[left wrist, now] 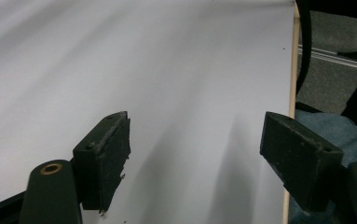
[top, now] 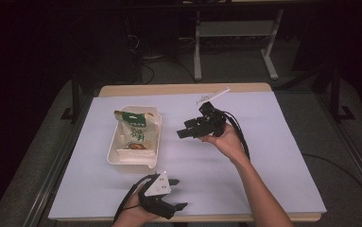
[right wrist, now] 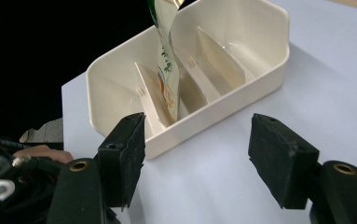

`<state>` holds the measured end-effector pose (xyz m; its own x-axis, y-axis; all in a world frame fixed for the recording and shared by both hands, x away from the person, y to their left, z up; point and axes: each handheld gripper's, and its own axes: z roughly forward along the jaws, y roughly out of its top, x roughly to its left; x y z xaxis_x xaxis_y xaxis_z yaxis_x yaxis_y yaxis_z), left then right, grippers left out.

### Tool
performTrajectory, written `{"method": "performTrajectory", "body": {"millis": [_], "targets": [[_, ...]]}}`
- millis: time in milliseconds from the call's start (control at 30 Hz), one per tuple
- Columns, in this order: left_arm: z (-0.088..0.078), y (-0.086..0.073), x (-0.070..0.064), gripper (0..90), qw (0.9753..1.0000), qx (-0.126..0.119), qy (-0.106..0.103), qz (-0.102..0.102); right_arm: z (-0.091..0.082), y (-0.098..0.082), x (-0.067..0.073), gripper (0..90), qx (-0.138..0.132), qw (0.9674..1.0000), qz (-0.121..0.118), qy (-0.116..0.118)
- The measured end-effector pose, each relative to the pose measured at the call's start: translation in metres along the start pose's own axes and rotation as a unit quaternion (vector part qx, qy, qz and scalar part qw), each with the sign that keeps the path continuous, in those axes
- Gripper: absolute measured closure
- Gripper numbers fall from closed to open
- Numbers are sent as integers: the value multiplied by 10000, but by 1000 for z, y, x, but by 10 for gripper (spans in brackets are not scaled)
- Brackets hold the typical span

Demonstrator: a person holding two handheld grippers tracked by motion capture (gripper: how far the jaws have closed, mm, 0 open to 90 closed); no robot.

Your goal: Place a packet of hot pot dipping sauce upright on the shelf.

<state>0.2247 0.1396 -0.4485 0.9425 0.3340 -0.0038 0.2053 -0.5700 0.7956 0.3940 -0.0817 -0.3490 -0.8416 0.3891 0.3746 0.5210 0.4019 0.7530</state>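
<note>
Pouch: the green-and-white snack pouch (top: pixel 133 130) stands upright in a slot between the dividers of the cream tray (top: pixel 156 137), on the table (top: pixel 263 142).
Right gripper: the right gripper (top: pixel 182 132) is just beside the tray's right wall, jaws wide apart, nothing between them; its pads (right wrist: pixel 125 154) frame the tray's wall.
Left gripper: the left gripper (top: pixel 177 195) rests at the near table edge, jaws apart and empty.
Doing it well: I judge the pouch placed; back away level, clear of the tray, so it doesn't tip.
Hand pose: right hand (top: pixel 226 142) holds its gripper level, pointing left.
</note>
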Motion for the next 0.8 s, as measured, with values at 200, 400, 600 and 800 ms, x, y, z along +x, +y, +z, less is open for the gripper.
{"method": "performTrajectory", "body": {"millis": [200,400,600,800], "targets": [[-2,0,1,246,10000,-61,40,-33,-9,-10,0,349,-18,10000,46,2],[0,0,1,245,10000,-15,6,-25,-17,-19,1,343,12,10000,85,-15],[0,-1,1,243,10000,-21,5,-45,-26,-31,0,342,6,9999,114,-68],[-1,-1,2,239,10000,-26,18,-49,-33,-40,1,338,21,9999,127,-103]]}}
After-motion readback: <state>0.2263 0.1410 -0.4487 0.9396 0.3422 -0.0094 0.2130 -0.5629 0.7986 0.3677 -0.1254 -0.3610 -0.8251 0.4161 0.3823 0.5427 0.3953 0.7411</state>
